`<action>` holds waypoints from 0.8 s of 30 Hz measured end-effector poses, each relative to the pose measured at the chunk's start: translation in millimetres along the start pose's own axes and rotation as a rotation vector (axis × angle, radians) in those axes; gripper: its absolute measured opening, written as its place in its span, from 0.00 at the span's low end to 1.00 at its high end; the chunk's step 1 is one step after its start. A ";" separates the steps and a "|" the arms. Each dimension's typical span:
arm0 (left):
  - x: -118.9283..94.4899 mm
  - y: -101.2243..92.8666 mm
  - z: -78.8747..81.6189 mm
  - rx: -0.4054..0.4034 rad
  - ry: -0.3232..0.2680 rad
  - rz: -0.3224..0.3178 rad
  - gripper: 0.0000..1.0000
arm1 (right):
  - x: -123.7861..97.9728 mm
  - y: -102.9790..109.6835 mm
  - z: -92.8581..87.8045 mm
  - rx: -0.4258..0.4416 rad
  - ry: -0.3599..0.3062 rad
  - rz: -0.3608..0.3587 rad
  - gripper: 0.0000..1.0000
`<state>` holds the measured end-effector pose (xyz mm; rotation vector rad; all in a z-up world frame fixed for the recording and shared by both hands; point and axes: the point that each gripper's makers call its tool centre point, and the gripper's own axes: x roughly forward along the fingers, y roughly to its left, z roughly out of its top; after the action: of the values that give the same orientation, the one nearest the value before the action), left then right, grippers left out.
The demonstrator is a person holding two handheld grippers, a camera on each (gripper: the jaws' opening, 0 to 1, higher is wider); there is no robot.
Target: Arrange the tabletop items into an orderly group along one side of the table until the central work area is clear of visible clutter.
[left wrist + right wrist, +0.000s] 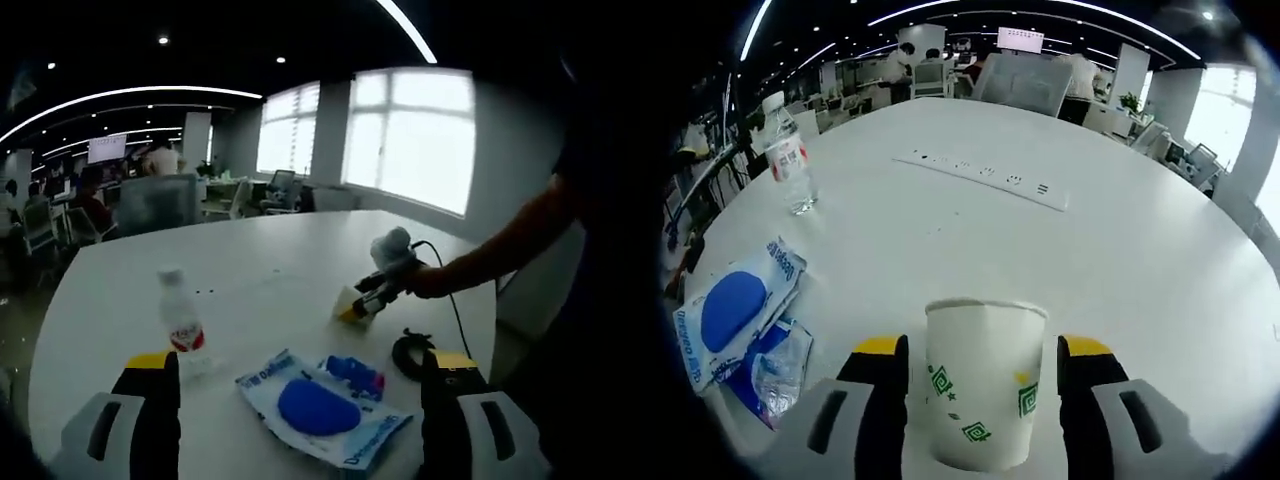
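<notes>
A white paper cup (985, 380) with green marks stands between the jaws of my right gripper (983, 350), which is shut on it. In the left gripper view that cup (348, 304) sits tilted at the tip of the right gripper (378, 290), held by a person's arm from the right. My left gripper (300, 362) is wide open above a blue-and-white package (320, 408). A small blue packet (355, 373) and a black coiled cable (410, 352) lie beside it. A water bottle (180, 320) stands upright to the left. The bottle (790, 155), package (735, 305) and packet (770, 372) lie left of the cup.
The round white table (1140, 260) has a built-in socket strip (985, 178) across its middle. Office chairs (158, 203), desks and people stand beyond the far edge. Bright windows (410, 135) lie behind. The person's body is close at the right.
</notes>
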<state>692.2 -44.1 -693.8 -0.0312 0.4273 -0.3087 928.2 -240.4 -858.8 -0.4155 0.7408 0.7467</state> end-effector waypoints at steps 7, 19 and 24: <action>1.3 2.5 -1.8 0.003 0.005 0.005 0.99 | 2.8 0.9 -1.0 -0.003 0.004 0.004 0.45; 11.7 -11.0 -5.1 0.016 0.023 -0.063 0.89 | -10.5 -1.7 0.5 0.029 -0.022 0.001 0.40; 21.6 -20.1 -1.4 0.023 0.029 -0.108 0.84 | -23.6 0.4 7.8 0.031 -0.069 0.003 0.39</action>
<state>704.6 -69.7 -701.9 -0.0277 0.4521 -0.4209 919.6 -246.4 -836.3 -0.3592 0.6879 0.7481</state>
